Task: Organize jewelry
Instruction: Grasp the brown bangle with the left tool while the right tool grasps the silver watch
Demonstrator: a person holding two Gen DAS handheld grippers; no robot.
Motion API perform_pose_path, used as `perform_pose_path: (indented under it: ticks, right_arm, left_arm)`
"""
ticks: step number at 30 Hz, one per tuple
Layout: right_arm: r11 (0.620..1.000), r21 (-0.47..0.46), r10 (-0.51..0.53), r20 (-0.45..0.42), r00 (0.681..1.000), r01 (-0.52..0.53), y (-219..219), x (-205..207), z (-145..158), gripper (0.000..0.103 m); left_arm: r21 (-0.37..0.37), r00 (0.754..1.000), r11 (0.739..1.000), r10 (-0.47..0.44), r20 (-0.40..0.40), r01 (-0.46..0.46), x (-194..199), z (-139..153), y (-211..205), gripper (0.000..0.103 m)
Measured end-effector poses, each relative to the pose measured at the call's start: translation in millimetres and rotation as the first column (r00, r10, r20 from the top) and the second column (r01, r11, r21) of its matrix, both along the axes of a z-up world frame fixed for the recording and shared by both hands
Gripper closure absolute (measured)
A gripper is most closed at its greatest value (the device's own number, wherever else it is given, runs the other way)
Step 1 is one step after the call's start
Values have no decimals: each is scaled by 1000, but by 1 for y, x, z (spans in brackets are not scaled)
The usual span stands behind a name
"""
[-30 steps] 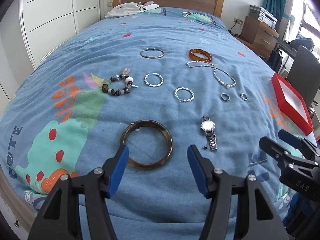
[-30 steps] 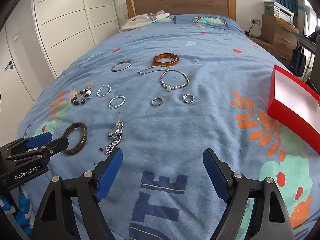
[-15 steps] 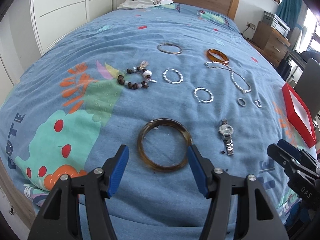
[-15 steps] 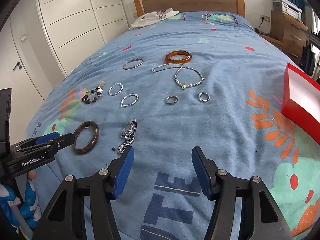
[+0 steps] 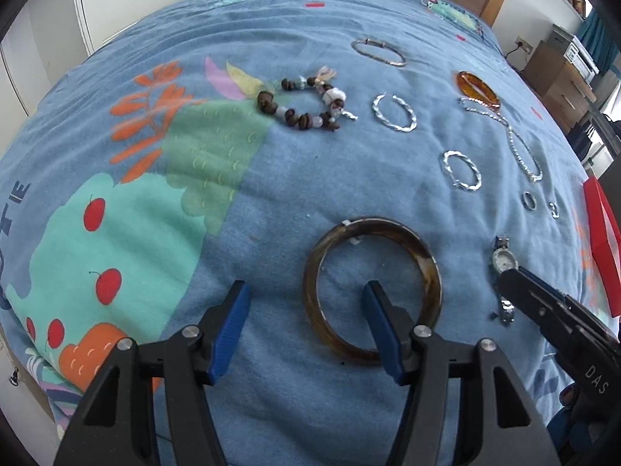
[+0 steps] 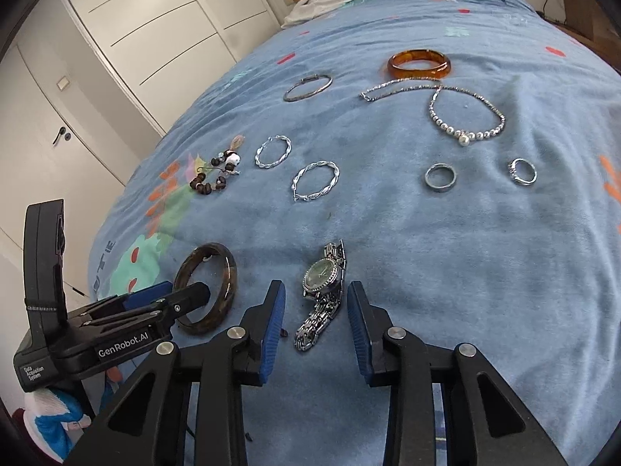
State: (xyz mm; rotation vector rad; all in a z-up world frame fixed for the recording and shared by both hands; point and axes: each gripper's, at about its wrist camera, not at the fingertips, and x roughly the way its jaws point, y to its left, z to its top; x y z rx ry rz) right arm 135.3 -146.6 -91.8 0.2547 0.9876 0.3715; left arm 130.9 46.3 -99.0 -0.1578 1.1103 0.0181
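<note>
A dark brown bangle (image 5: 427, 268) lies flat on the blue bedspread (image 5: 271, 194). My left gripper (image 5: 306, 306) is open low over it, with its right finger inside the ring, its left finger outside, and the bangle's left rim between them. A silver watch (image 6: 322, 275) lies just right of the bangle. My right gripper (image 6: 316, 306) straddles the watch band and its jaws are closing, the pads still clear of the metal. Seen from the right wrist, the left gripper (image 6: 182, 295) reaches into the bangle (image 6: 229, 272).
Further up the bed lie a beaded bracelet (image 6: 215, 174), two twisted silver hoops (image 6: 316, 180), a thin silver bangle (image 6: 307, 87), an amber bangle (image 6: 419, 63), a pearl necklace (image 6: 465, 132) and two rings (image 6: 440, 178). A red box (image 5: 601, 240) sits at the right edge.
Both grippers came down and forward. The left one now has a finger inside the brown bangle. The right one's jaws narrowed and now flank the watch.
</note>
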Motion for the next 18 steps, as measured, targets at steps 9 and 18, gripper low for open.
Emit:
perform_pose_path:
  ticks: [9, 18]
  right_arm:
    - [1000, -2, -26, -19, 999, 26, 8, 14, -12, 80]
    - [999, -31, 21, 29, 999, -21, 9, 3, -3, 80]
  left_arm:
    - [63, 1000, 998, -10, 11, 9, 3, -3, -9, 61]
    - [-4, 999, 1000, -25, 34, 25, -2, 7, -5, 95]
